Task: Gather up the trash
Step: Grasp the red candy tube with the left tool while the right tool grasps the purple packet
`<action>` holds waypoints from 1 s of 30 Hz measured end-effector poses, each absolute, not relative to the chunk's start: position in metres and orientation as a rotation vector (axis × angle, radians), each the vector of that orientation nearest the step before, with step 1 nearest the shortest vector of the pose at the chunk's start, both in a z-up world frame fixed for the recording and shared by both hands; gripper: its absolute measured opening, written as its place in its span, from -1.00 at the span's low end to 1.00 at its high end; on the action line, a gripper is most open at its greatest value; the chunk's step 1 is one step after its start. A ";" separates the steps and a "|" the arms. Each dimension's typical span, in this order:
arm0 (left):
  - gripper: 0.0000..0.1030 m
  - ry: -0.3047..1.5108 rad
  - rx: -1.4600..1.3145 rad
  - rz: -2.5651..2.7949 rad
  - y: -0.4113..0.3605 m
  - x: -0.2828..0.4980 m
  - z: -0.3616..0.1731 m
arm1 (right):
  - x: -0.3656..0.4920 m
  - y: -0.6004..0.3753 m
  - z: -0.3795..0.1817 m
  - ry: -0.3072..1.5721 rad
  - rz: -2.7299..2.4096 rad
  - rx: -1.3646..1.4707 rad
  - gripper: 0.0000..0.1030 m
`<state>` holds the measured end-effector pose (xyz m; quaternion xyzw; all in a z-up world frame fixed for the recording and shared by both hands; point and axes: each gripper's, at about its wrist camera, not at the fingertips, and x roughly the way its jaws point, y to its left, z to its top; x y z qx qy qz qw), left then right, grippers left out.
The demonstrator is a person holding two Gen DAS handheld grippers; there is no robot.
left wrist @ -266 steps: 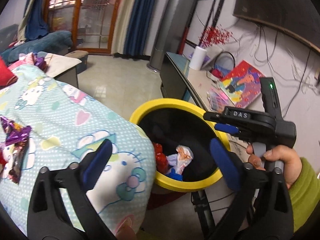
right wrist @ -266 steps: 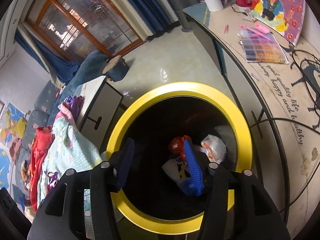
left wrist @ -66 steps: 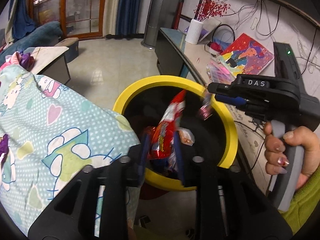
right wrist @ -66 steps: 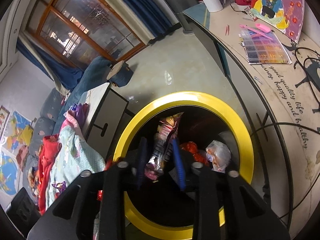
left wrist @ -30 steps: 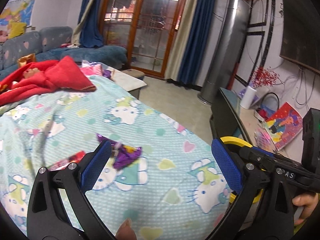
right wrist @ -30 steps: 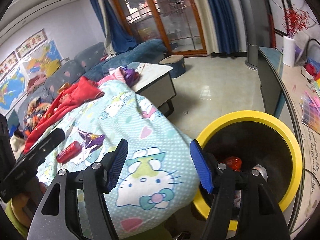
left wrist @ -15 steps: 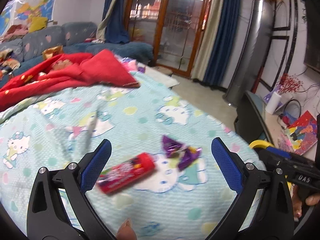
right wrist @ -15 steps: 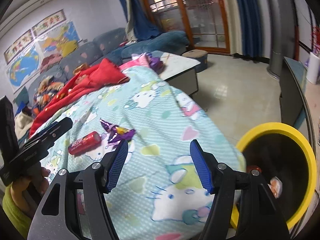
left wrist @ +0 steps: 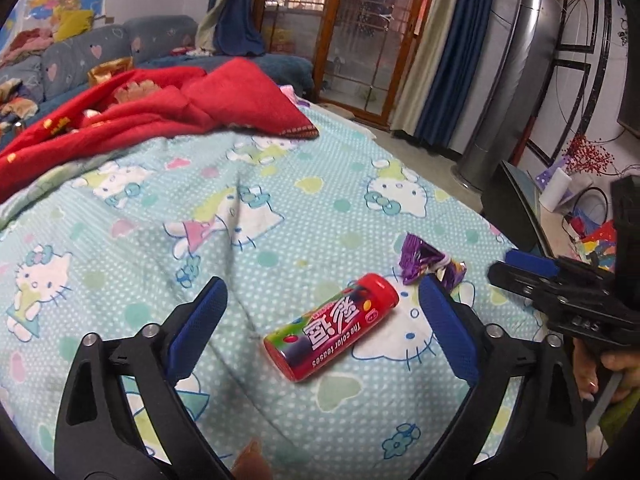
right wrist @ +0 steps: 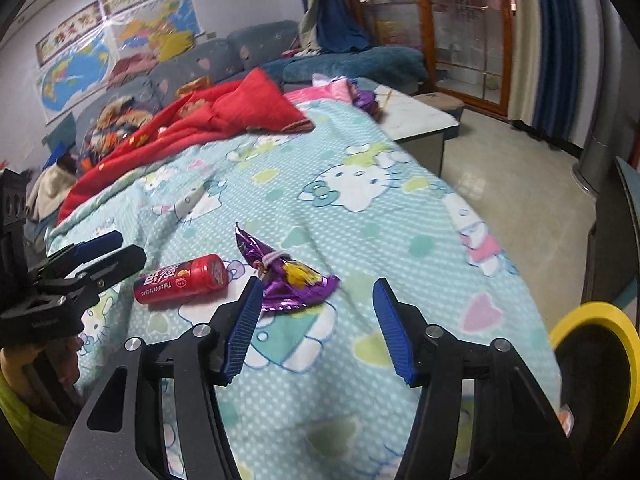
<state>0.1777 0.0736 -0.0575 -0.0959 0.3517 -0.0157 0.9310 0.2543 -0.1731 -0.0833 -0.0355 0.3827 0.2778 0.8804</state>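
The left gripper hangs over the bed, its blue-padded jaws wide and closing, the red candy tube lying on the blanket in the gap, untouched. The right gripper also narrows its jaws, pads touching nothing; the purple wrapper lies just beyond its left pad, beside the tube. A red quilt covers the blanket's far end. The yellow-rimmed bin stands off the blanket's right edge.
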 end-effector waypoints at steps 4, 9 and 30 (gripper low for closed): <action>0.56 0.746 -0.200 -0.070 0.072 0.182 -0.066 | 0.265 -0.157 -0.091 0.817 0.605 -0.095 0.02; 0.50 0.777 -0.189 -0.110 0.069 0.188 -0.076 | 0.280 -0.141 -0.103 0.858 0.628 -0.113 -0.08; -0.38 0.909 -0.094 -0.094 0.051 0.201 -0.099 | 0.269 -0.164 -0.112 0.911 0.613 0.005 -0.50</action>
